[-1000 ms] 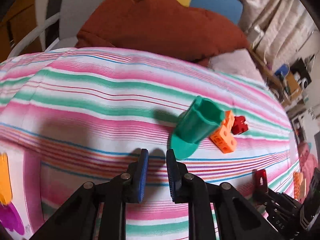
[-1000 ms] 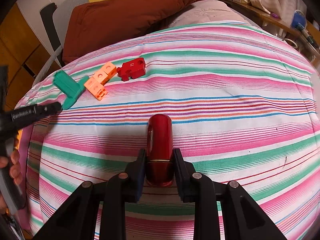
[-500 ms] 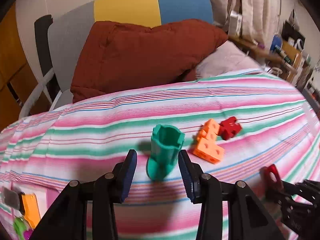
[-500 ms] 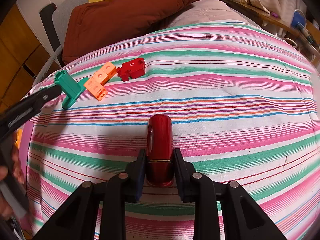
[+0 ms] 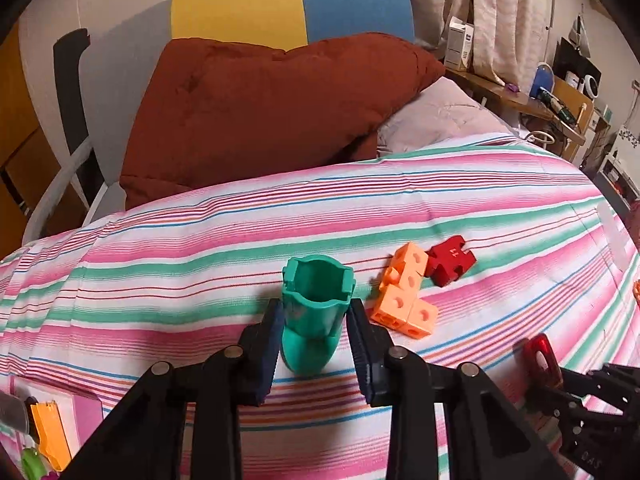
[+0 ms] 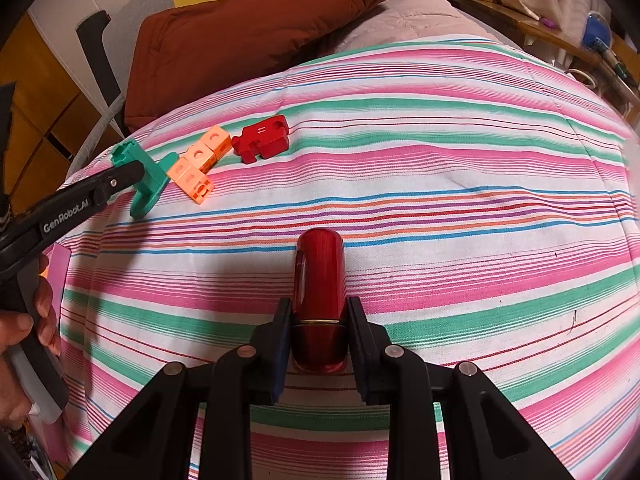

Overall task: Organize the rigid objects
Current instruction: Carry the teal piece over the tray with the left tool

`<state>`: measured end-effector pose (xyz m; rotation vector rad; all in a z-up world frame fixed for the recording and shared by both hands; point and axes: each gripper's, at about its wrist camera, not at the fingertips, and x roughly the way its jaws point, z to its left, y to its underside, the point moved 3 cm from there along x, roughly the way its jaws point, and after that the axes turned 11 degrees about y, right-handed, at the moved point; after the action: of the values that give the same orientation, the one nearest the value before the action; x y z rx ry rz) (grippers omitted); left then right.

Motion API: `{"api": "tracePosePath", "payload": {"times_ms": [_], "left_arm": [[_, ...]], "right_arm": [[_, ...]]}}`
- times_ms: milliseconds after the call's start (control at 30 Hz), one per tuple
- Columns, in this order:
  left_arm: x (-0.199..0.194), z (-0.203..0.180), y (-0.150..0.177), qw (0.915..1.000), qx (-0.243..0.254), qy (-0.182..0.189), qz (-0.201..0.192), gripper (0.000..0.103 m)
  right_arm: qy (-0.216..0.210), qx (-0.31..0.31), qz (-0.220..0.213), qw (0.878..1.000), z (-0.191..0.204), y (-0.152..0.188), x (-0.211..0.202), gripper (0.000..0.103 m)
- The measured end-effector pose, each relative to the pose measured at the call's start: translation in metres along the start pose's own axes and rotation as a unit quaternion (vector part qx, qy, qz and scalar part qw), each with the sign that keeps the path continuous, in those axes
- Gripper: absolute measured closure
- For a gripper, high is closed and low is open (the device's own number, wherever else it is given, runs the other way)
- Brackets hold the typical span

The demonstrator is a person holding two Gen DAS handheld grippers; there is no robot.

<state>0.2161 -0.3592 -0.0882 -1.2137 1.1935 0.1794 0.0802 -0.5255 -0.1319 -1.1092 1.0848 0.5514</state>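
The left tool [image 5: 314, 322] has just been closing its jaws around a green cup [image 5: 314, 308] that stands on the striped bedspread [image 5: 480, 200], and the pads now press its sides. Just right of the cup lie orange blocks [image 5: 404, 300] touching a red puzzle piece [image 5: 450, 260]. The right tool [image 6: 319, 328] is clamped tight on a red tube [image 6: 319, 280] nearer on the bedspread, well apart from the blocks.

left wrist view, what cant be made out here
- Red cylinder: only its end shows, the right gripper covers the rest.
- Orange and green items at the lower left: cut off by the edge, unidentifiable.
- Green holder: base partly behind the left gripper jaws.
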Motion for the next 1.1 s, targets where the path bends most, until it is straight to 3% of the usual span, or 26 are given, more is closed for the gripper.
{"api": "tracePosePath", "payload": {"times_ms": [133,433,733,933,1100], "left_arm": [[-0.014,0.0,0.008,0.9999,-0.003,0.001,-0.01,0.071],[-0.052,0.009,0.052,0.9971,-0.064,0.033,-0.023,0.071],[-0.112,0.034,0.088,0.9914,-0.11,0.041,-0.057,0.071],[-0.152,0.073,0.099,0.9878,-0.129,0.01,-0.086,0.071],[-0.155,0.118,0.109,0.9833,-0.165,-0.024,-0.073,0.071]], "right_arm": [[0.003,-0.003,-0.001,1.0,0.002,-0.001,0.001,0.076],[0.011,-0.013,-0.01,1.0,0.008,0.003,0.001,0.076],[0.018,-0.021,-0.022,0.999,0.01,0.004,0.001,0.076],[0.021,-0.017,-0.026,0.999,0.009,0.008,-0.003,0.076],[0.03,-0.019,-0.024,0.999,0.012,0.011,-0.005,0.076]]}}
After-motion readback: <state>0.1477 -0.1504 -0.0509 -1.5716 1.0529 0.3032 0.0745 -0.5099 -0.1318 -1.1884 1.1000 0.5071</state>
